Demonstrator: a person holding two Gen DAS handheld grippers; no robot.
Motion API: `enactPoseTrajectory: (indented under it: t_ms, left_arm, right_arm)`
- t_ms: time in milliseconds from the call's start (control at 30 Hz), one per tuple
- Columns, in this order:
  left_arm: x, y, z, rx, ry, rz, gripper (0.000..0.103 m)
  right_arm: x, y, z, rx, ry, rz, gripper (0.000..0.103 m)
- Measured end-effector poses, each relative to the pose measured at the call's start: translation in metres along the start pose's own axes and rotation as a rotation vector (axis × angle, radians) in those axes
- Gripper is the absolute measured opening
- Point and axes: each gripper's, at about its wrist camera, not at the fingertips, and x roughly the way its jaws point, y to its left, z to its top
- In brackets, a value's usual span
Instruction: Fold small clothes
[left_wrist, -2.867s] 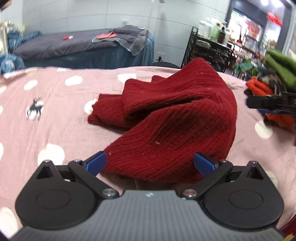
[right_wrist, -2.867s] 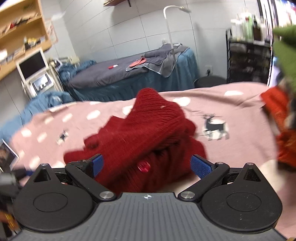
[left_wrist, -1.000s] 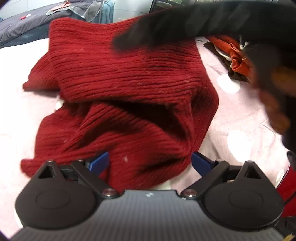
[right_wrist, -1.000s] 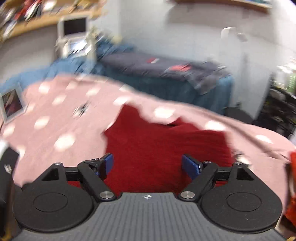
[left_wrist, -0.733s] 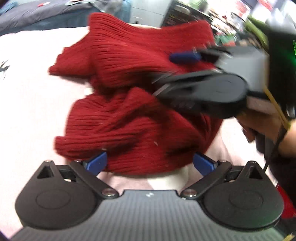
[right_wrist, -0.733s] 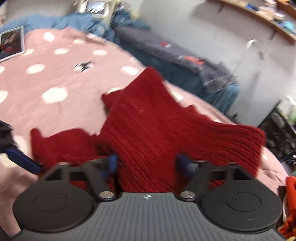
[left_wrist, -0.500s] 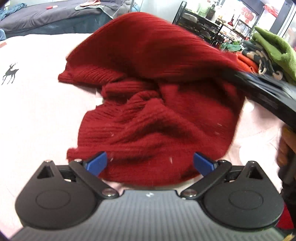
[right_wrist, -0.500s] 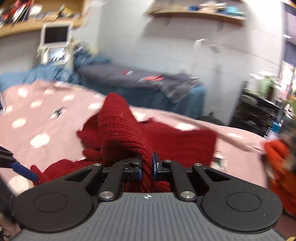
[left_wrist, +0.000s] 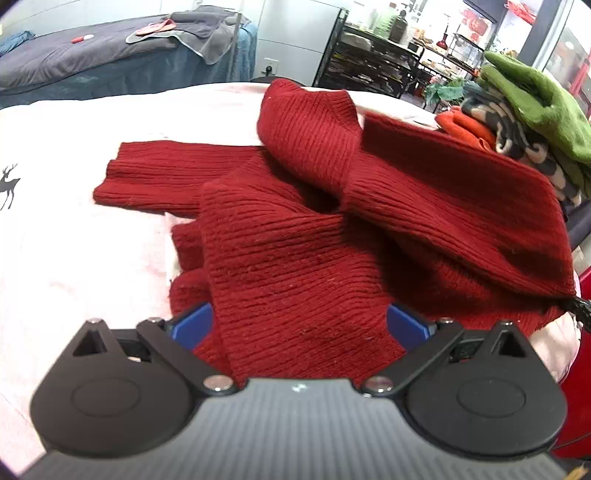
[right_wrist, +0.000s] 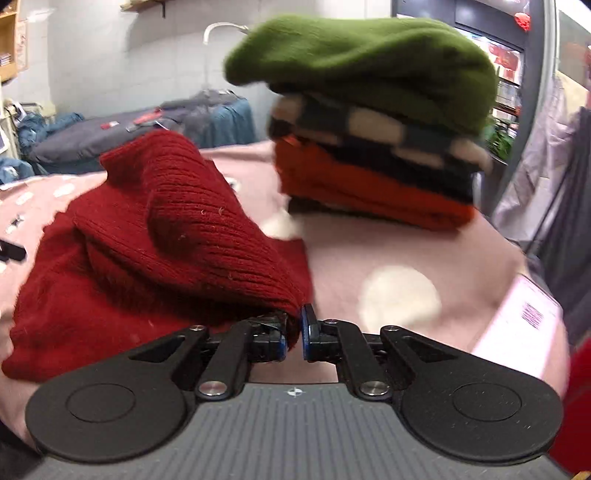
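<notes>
A dark red ribbed knit sweater (left_wrist: 295, 251) lies crumpled on a pink bedspread (left_wrist: 74, 240) with white dots. In the left wrist view one sleeve reaches out to the left and a fold is drawn up and away to the right. My left gripper (left_wrist: 299, 325) is open, its blue pads on either side of the sweater's near hem without pressing it. In the right wrist view my right gripper (right_wrist: 293, 332) is shut on an edge of the red sweater (right_wrist: 177, 229), which stretches up and left from its pads.
A stack of folded clothes (right_wrist: 373, 155), green on top, then patterned, then orange, stands on the bedspread (right_wrist: 369, 251) just right of the sweater. The same stack (left_wrist: 517, 107) shows at the right in the left wrist view. Behind are a grey-covered bed (left_wrist: 92, 59) and black shelving (left_wrist: 369, 51).
The right gripper went from open to shut on the sweater's edge and has pulled it sideways towards the folded stack. The sweater has spread out, and the left gripper rose slightly.
</notes>
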Motion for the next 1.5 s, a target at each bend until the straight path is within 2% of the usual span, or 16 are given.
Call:
enactPoseTrajectory:
  t_ms: [100, 200, 233, 300, 333, 400, 433, 533, 667, 800, 967, 1133, 1200, 1300, 1433, 1500]
  left_arm:
    - [0.005, -0.006, -0.001, 0.025, 0.018, 0.003, 0.102]
    - [0.011, -0.01, 0.0, 0.041, 0.019, 0.001, 0.102]
    - [0.012, -0.011, 0.002, 0.043, 0.014, 0.001, 0.102]
    - [0.011, -0.011, 0.006, 0.04, -0.017, -0.001, 0.102]
    - [0.011, -0.009, 0.009, 0.028, -0.034, 0.001, 0.102]
    - [0.013, -0.002, 0.016, -0.011, -0.045, 0.013, 0.102]
    - [0.013, 0.001, 0.019, -0.031, -0.049, 0.021, 0.102]
    - [0.014, 0.008, 0.032, -0.064, -0.081, 0.021, 0.102]
    - [0.023, -0.001, 0.047, -0.016, -0.099, -0.037, 0.102]
    - [0.035, -0.002, 0.064, 0.001, -0.11, -0.058, 0.102]
    - [0.051, 0.009, 0.087, 0.027, -0.119, -0.004, 0.102]
    - [0.064, 0.024, 0.106, 0.059, -0.139, 0.02, 0.102]
    - [0.073, 0.032, 0.116, 0.056, -0.148, 0.035, 0.102]
    - [0.092, 0.042, 0.132, 0.028, -0.126, 0.001, 0.102]
    - [0.135, 0.045, 0.148, -0.042, 0.002, -0.083, 0.103]
    - [0.154, 0.042, 0.15, -0.077, 0.033, -0.128, 0.103]
  right_arm:
    - [-0.006, -0.013, -0.003, 0.048, 0.039, 0.009, 0.006]
    - [-0.011, -0.021, -0.001, 0.099, 0.013, 0.106, 0.013]
    - [-0.016, -0.02, 0.002, 0.079, -0.012, 0.118, 0.029]
    - [-0.025, -0.016, 0.011, 0.062, -0.072, 0.127, 0.045]
    - [-0.031, -0.018, 0.018, 0.08, -0.104, 0.141, 0.063]
    - [-0.035, -0.025, 0.03, 0.128, -0.141, 0.182, 0.089]
    - [-0.031, -0.028, 0.039, 0.153, -0.158, 0.199, 0.094]
    - [-0.017, -0.025, 0.057, 0.135, -0.171, 0.257, 0.094]
    - [0.017, -0.006, 0.08, 0.092, -0.148, 0.351, 0.093]
    - [0.059, 0.026, 0.1, 0.012, -0.117, 0.392, 0.093]
    - [0.101, 0.057, 0.113, -0.059, -0.077, 0.41, 0.092]
    - [0.133, 0.078, 0.12, -0.159, -0.047, 0.378, 0.093]
    - [0.145, 0.08, 0.122, -0.157, -0.016, 0.376, 0.099]
    - [0.16, 0.085, 0.121, -0.187, 0.057, 0.393, 0.103]
    - [0.173, 0.086, 0.116, -0.18, 0.127, 0.417, 0.103]
    - [0.18, 0.083, 0.113, -0.145, 0.158, 0.426, 0.103]
